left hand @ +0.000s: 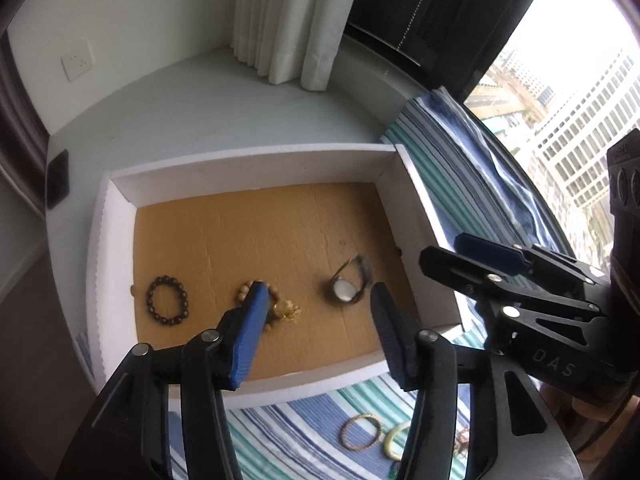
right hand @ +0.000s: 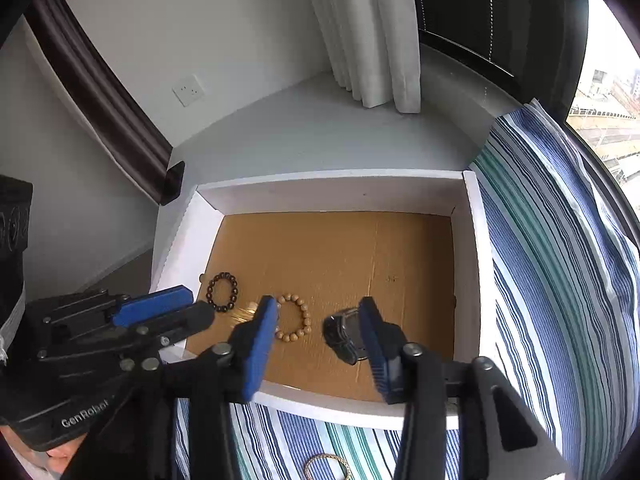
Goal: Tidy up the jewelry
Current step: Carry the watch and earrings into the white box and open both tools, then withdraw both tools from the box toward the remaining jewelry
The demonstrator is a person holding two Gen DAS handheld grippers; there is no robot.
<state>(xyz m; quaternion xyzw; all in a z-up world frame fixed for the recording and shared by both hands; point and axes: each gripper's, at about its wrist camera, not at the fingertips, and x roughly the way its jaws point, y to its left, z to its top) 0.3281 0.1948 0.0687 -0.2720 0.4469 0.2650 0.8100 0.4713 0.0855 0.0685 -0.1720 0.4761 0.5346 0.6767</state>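
A white box [left hand: 248, 168] with a brown cardboard floor holds a dark bead bracelet [left hand: 167, 300], a light wooden bead bracelet [right hand: 294, 323], a small gold piece [left hand: 289, 310] and a wristwatch [left hand: 346, 289]. My left gripper [left hand: 316, 320] hangs open over the box's near part, nothing between its fingers; its left finger covers part of the wooden bracelet. My right gripper [right hand: 318, 340] is open too, above the box floor, with the watch [right hand: 340, 332] lying below beside its right finger. Each gripper shows in the other's view: right gripper [left hand: 444, 248], left gripper [right hand: 192, 308].
The box [right hand: 332, 192] stands on a blue, green and white striped cloth [left hand: 460, 168]. On the cloth in front of it lie a gold bangle [left hand: 360, 432] and a pale green bangle [left hand: 396, 438]. White curtains [right hand: 372, 40] and a window lie behind.
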